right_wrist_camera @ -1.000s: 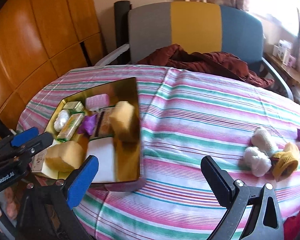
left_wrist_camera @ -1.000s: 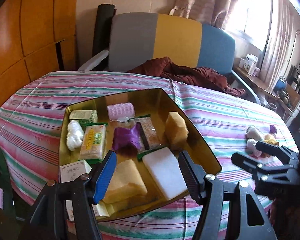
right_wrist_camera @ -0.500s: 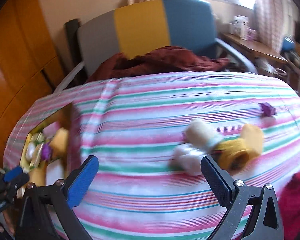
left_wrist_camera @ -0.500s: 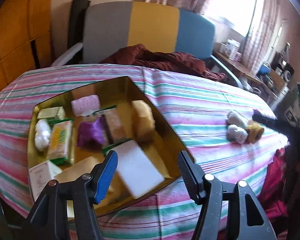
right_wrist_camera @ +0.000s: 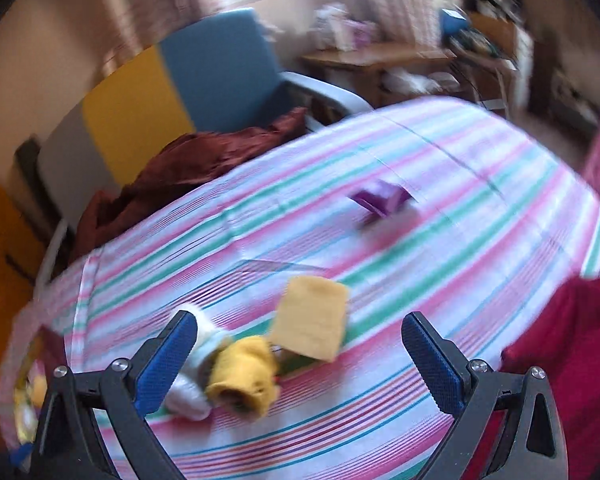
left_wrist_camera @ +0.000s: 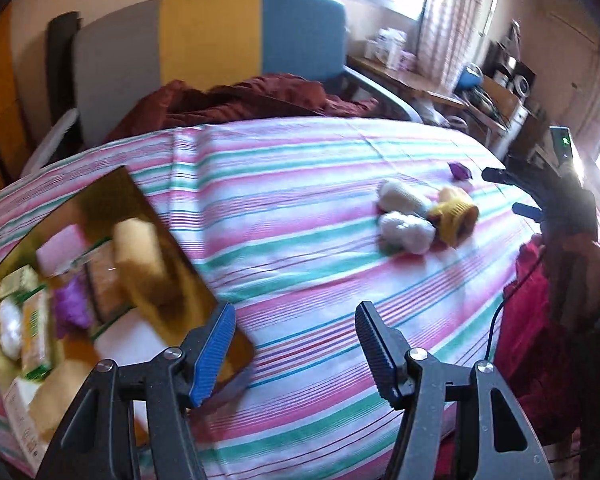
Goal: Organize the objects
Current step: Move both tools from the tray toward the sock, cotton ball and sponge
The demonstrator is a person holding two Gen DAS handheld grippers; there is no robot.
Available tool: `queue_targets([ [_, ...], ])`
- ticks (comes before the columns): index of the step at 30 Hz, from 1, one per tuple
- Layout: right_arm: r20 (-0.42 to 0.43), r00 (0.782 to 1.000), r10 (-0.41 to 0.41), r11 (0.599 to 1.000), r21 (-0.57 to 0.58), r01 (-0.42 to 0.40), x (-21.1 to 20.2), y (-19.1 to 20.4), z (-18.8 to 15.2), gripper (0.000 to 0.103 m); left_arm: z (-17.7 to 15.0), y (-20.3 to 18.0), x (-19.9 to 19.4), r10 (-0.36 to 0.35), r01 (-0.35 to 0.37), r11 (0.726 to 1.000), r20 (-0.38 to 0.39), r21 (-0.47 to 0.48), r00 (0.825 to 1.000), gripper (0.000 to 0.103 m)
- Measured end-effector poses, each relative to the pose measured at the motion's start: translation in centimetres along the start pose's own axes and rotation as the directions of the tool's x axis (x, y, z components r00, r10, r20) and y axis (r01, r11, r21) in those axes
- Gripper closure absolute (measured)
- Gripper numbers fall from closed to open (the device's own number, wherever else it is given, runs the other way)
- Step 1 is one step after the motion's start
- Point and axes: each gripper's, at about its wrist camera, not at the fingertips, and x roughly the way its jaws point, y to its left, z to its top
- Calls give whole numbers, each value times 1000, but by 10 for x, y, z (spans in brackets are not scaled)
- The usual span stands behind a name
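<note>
On a striped tablecloth (left_wrist_camera: 300, 208), the right gripper (right_wrist_camera: 300, 354) hangs with fingers spread, empty, above a yellow sponge (right_wrist_camera: 310, 322) and yellow knitted sock (right_wrist_camera: 244, 376); the left gripper (left_wrist_camera: 294, 346), likewise released, sits beside a gold tray (left_wrist_camera: 236, 344) of sponges and soaps.

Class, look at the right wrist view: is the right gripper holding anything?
No. The right gripper is open, with the yellow sponge lying untouched between its fingers.
</note>
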Motion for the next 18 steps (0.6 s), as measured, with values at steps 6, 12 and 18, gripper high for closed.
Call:
queue_targets([
  [6, -14, 997, 71, 990, 127, -68, -1, -24, 6, 0, 13, -23, 31, -44, 46, 999, -57, 22, 997, 40],
  [12, -46, 992, 119, 982, 152, -111, 3, -23, 4, 0, 31, -49, 62, -101, 106, 993, -96, 52, 990, 40],
  [18, -104, 977, 187, 978, 110, -176, 10, -8, 0, 0, 53, -75, 84, -157, 166, 982, -96, 94, 983, 39],
])
